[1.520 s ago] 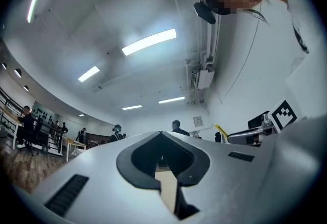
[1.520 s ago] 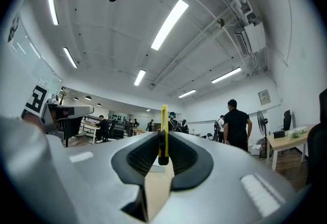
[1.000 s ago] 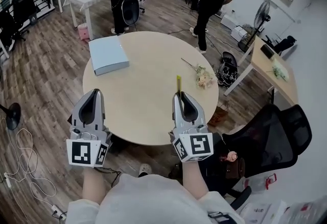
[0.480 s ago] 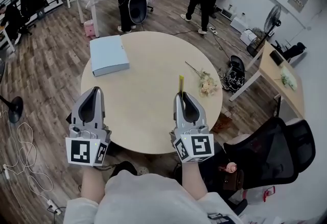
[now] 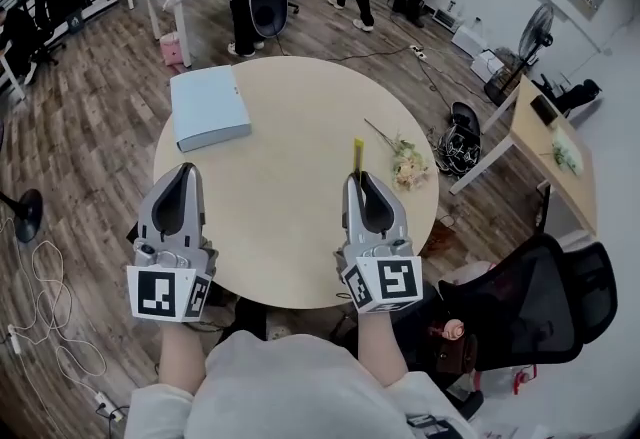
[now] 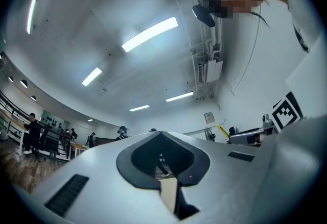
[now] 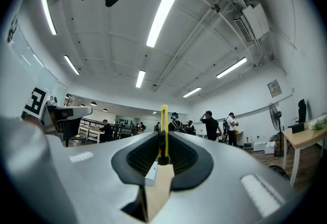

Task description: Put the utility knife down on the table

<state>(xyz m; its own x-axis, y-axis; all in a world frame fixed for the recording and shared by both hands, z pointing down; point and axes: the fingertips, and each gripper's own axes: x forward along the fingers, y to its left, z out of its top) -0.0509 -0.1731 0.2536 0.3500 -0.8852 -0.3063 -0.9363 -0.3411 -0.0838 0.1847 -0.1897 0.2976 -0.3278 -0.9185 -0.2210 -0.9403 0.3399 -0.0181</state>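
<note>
The round table in front of you is the place to aim for, and most of its top is bare. A pale blue folder lies on its far left part, and a small bunch of flowers lies near its right edge. Your left gripper hangs over the table's near left edge. In the left gripper view its jaws are pressed together with nothing between them, so it has no part in this. Your right gripper is over the table's near right part, just inside the flowers. Its jaws are pinching the yellow utility knife, which sticks out past the jaw tips and points towards the table's far side. The right gripper view shows the same grip, with the knife standing straight up out of the closed tips. By the look of it you are at the carrying stage: the knife is held above the table and has not been set down. The next move calls for lowering the right gripper towards the bare wood just ahead of it. Tip the knife so its long side comes flat to the table, and keep it off the flowers. Spread the jaws only once the knife rests on the top.
</note>
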